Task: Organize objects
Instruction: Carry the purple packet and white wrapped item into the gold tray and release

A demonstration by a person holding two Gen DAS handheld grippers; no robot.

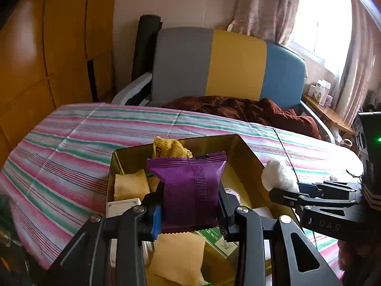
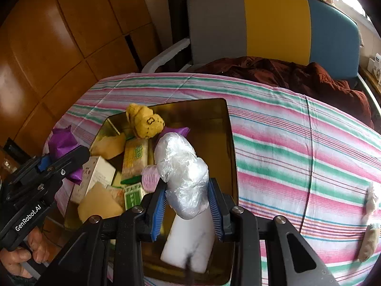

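My left gripper (image 1: 190, 211) is shut on a purple snack packet (image 1: 190, 186), held upright over the near end of a gold tin box (image 1: 247, 157). The right wrist view shows that gripper (image 2: 71, 159) and the packet (image 2: 63, 143) at the tin's left side. My right gripper (image 2: 188, 205) is shut on a white bundle wrapped in clear plastic (image 2: 181, 166), above the tin's (image 2: 214, 119) near right part. From the left wrist view, the right gripper (image 1: 283, 195) and its bundle (image 1: 278, 175) are at the tin's right edge. Inside the tin lie a yellow knitted item (image 2: 145, 121), pale packets and small boxes.
The tin sits on a pink, green and white striped cloth (image 2: 285, 143). Two small pale items (image 2: 371, 202) lie on the cloth at the far right. Behind are a grey, yellow and blue chair (image 1: 235, 64) with a dark red garment (image 1: 262, 112), and wooden panels (image 1: 35, 59) to the left.
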